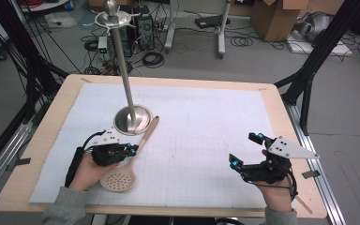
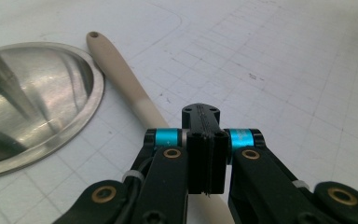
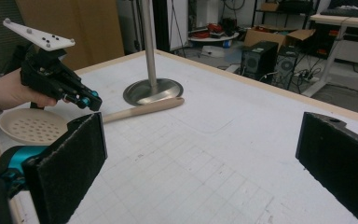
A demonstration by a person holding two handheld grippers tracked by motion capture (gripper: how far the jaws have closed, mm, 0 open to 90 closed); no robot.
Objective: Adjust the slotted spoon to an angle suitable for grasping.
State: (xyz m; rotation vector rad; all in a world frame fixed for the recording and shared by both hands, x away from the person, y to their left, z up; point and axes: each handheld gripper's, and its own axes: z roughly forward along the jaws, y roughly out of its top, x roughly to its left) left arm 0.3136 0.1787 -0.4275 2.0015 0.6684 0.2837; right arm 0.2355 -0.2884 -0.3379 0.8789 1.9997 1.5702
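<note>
1. Slotted spoon: we record a beige spoon lying flat on the tabletop. The tip of its handle lies just beside the rim of the stand base; its perforated bowl lies on the side away from the base, toward the person.
2. Stand: we list a round metal base with an upright metal pole rising from its middle. We use this base as our landmark.
3. Left hand-held gripper: we find it just on the person's side of the base, over the middle of the spoon's handle. In the left gripper view its jaws are clenched together, pad against pad, with the handle running beneath them. We cannot tell whether the tips touch the handle. A hand in a grey sleeve holds it.
4. Right hand-held gripper: we place it well apart from the base, toward the tabletop's right edge. Its jaws are released and spread wide, with nothing between the pads. It points across the gridded sheet toward the base.
5. Tabletop: we note a wooden board covered by a white gridded sheet.
</note>
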